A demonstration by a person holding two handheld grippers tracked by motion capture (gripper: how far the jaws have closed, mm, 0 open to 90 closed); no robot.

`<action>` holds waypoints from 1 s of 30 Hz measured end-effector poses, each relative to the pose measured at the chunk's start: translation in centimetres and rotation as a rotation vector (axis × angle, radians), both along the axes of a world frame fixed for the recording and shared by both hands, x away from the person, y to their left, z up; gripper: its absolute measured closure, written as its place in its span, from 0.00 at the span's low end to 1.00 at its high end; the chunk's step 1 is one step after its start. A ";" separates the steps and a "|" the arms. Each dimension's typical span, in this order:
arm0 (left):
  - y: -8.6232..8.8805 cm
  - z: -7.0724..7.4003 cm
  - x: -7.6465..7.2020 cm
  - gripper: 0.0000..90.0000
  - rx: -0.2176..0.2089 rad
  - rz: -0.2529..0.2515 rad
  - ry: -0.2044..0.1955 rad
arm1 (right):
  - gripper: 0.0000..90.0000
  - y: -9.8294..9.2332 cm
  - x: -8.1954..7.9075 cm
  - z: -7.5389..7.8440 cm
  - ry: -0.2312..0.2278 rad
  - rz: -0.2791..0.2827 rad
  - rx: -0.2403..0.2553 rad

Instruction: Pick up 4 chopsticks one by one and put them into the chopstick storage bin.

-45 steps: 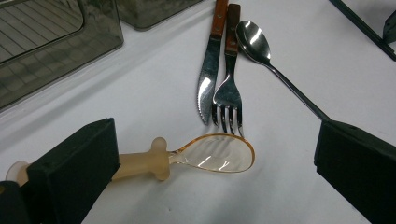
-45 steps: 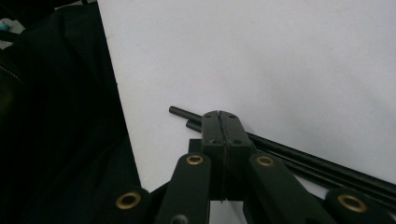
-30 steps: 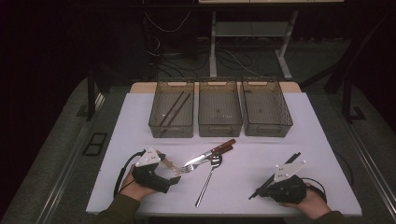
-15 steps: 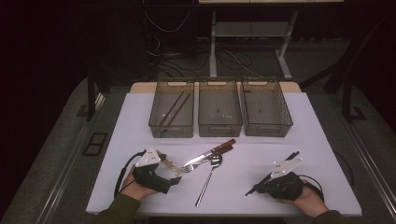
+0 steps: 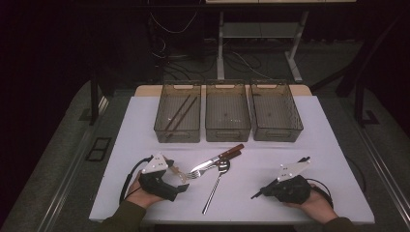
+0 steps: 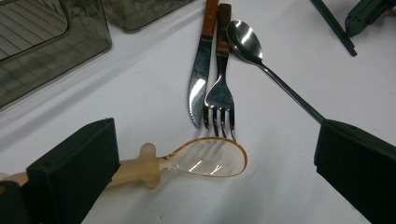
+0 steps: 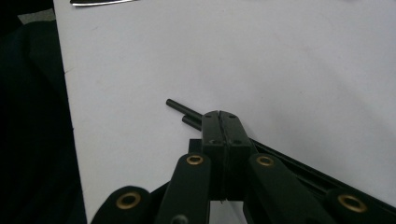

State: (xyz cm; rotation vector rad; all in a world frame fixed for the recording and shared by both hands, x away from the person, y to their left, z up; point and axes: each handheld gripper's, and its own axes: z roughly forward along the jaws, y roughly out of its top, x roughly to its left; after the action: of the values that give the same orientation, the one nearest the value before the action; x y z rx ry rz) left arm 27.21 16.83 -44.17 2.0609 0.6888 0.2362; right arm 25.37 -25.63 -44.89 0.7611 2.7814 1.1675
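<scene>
A clear amber plastic spoon (image 6: 205, 158) lies on the white table between the wide-open jaws of my left gripper (image 6: 215, 140), its handle beside the left jaw. In the high view that gripper (image 5: 180, 181) sits at the front left, next to the plastic spoon (image 5: 178, 173). Just beyond lie a wooden-handled knife (image 6: 201, 70), a wooden-handled fork (image 6: 220, 88) and a metal spoon (image 6: 245, 39). My right gripper (image 7: 219, 116) is shut, pad against pad. Two black chopsticks (image 7: 180, 106) run underneath it. I cannot tell whether they are gripped.
Three translucent grey bins stand in a row at the back: left (image 5: 176, 135), middle (image 5: 227, 133), right (image 5: 278, 130). The left one holds brown chopsticks (image 5: 181, 111). The table's front edge (image 5: 232, 220) is close to both hands.
The right gripper has shifted slightly toward the table's middle, and the black chopsticks under it have shifted a little with it. The left gripper and the cutlery have stayed put.
</scene>
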 end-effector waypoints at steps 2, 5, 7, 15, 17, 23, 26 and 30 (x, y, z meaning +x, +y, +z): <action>0.0 0.0 0.0 0.00 -0.003 0.000 -0.002 | 1.00 0.3 0.2 0.0 -0.001 -0.002 -0.005; 0.0 0.0 0.0 0.00 -0.003 0.000 -0.002 | 1.00 0.7 0.6 0.0 -0.007 -0.001 -0.005; 0.1 0.0 0.0 0.00 -0.001 -0.002 -0.002 | 1.00 0.9 0.7 -0.1 -0.013 0.001 -0.005; 0.1 0.1 0.0 0.00 -0.002 -0.004 -0.002 | 1.00 1.3 1.2 -0.1 -0.019 -0.007 -0.003; 0.0 0.1 0.0 0.00 -0.004 -0.004 -0.002 | 1.00 1.4 1.3 -0.1 -0.020 -0.009 -0.002; 0.1 0.1 0.0 0.00 -0.002 -0.005 -0.001 | 1.00 1.6 1.7 -0.2 -0.024 -0.011 0.003; 0.1 0.1 0.0 0.00 -0.004 -0.005 -0.002 | 1.00 1.8 1.9 -0.2 -0.024 -0.013 0.005; 0.1 0.1 0.0 0.00 -0.002 -0.006 -0.003 | 1.00 2.1 2.1 -0.2 -0.027 -0.014 0.007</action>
State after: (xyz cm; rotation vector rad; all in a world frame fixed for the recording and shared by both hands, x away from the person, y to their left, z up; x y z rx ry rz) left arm 27.20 16.90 -44.11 2.0603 0.6809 0.2353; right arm 27.48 -23.58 -45.09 0.7584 2.7474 1.1762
